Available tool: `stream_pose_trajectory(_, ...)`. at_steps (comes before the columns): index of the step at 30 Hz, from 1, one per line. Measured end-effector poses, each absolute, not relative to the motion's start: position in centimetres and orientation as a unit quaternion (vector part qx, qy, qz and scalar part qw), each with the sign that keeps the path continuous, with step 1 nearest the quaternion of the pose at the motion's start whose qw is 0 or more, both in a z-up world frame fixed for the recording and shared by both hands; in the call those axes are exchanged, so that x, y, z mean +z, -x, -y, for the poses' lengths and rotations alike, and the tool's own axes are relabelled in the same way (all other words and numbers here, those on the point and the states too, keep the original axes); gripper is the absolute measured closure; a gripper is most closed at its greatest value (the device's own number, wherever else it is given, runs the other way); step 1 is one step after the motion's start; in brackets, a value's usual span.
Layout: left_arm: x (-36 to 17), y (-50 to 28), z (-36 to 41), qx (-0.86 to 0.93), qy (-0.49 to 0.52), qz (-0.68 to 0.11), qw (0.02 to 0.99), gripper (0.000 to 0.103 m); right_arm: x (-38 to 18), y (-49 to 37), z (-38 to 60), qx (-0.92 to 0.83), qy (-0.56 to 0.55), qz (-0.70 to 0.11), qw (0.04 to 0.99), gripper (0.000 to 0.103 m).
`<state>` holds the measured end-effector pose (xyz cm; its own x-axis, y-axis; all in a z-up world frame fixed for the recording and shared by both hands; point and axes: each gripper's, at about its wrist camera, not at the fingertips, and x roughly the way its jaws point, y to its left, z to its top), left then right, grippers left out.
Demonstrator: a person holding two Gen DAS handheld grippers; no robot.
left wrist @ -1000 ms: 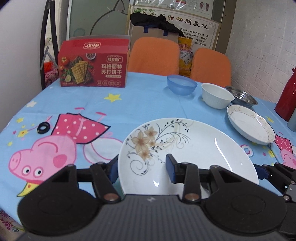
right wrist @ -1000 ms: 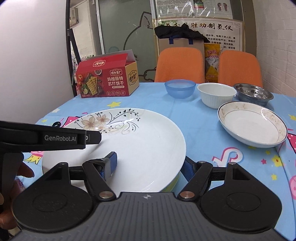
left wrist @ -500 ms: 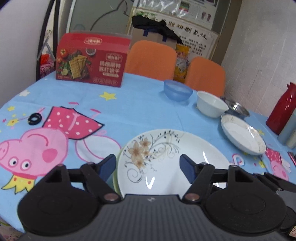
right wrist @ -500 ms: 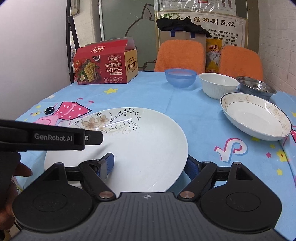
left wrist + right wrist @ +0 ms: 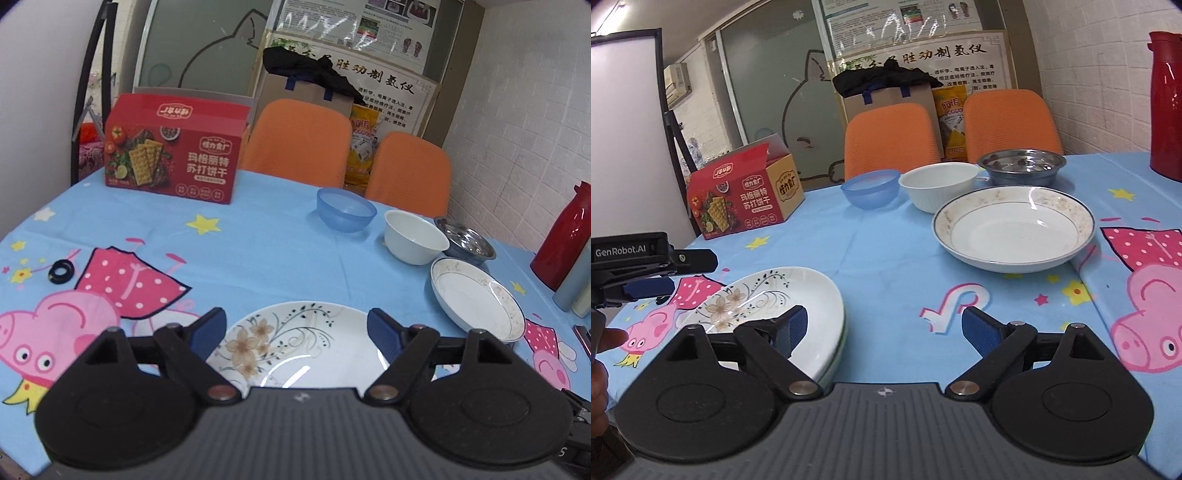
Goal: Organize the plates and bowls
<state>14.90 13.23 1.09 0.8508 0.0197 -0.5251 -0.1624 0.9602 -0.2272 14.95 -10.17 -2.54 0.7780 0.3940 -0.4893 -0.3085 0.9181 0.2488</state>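
1. My left gripper [image 5: 295, 332] has just been opening; jaws released, nothing between them, floral plate [image 5: 303, 343] lying below on the tabletop [image 5: 258, 251].
2. My right gripper [image 5: 882, 328] is also released, beside that plate.
3. I judge the rimmed plate [image 5: 1015, 229] is next to stack.

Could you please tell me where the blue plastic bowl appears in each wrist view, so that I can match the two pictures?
Left wrist: the blue plastic bowl sits right of centre in the upper half, left of the white bowl.
Right wrist: it sits just left of centre in the upper half, again left of the white bowl.
Shared landmark: the red cracker box.
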Motion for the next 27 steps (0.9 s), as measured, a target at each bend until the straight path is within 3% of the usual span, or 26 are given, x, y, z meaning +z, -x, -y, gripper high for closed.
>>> stream_pose_trajectory(27,1.0,-23.7,-4.1,-0.004,0.060,-0.305,0.950,0.023,-3.0,-20.2,21.5,0.090,-0.131,-0.279,0.947,0.000)
